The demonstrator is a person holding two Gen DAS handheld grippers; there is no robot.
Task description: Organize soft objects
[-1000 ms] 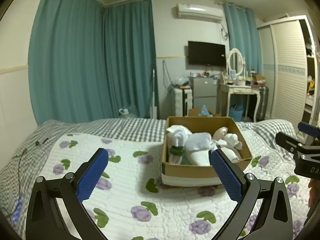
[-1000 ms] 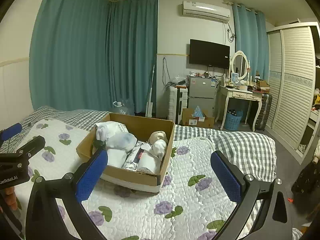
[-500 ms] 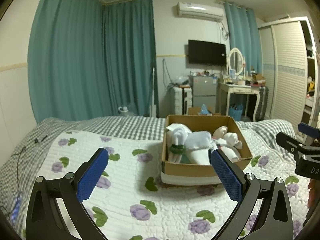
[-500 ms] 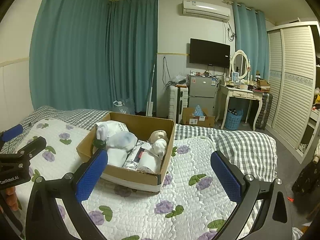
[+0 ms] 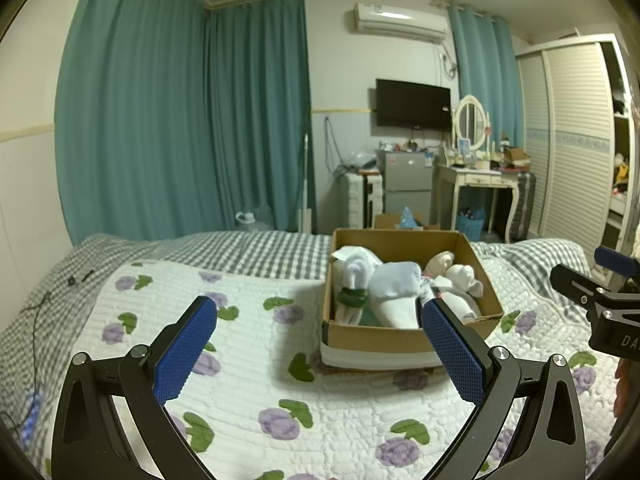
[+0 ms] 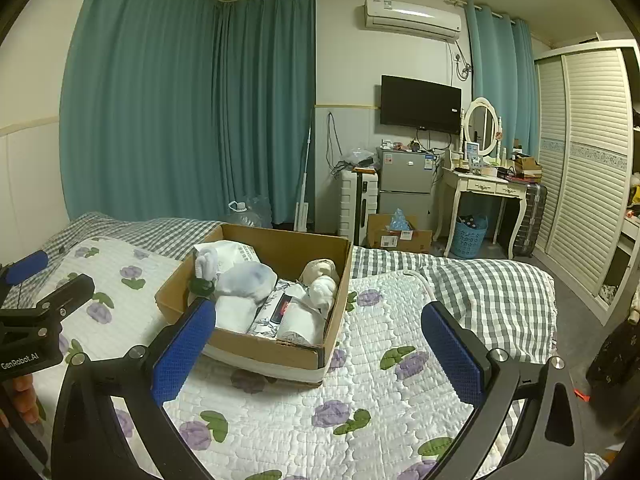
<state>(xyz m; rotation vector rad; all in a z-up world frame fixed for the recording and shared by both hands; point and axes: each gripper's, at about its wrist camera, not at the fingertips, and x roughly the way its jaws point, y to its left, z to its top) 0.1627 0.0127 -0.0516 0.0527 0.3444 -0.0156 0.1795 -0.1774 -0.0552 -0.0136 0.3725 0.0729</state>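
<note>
A brown cardboard box point(image 5: 380, 338) point(image 6: 280, 350) sits on the bed's flowered white quilt. It holds several soft things: rolled white socks point(image 5: 394, 292) point(image 6: 248, 280), a white bundle with a dark green band point(image 5: 352, 298), a beige plush point(image 5: 438, 260) point(image 6: 318, 270) and a printed packet point(image 6: 280, 306). My left gripper point(image 5: 320, 352) is open and empty, above the quilt in front of the box. My right gripper point(image 6: 316, 350) is open and empty, in front of the box's right corner. Each gripper shows at the edge of the other's view.
The quilt point(image 5: 240, 380) lies over a grey checked bedspread point(image 6: 480, 292). Beyond the bed stand teal curtains, a small fridge point(image 6: 404, 188), a white dressing table point(image 6: 484, 192), a blue basket point(image 6: 468, 234), a floor box point(image 6: 396, 236) and a louvred wardrobe point(image 6: 588, 168).
Both views have shifted only slightly; the box sits a little lower and nearer in the frames. Both grippers stay open and empty.
</note>
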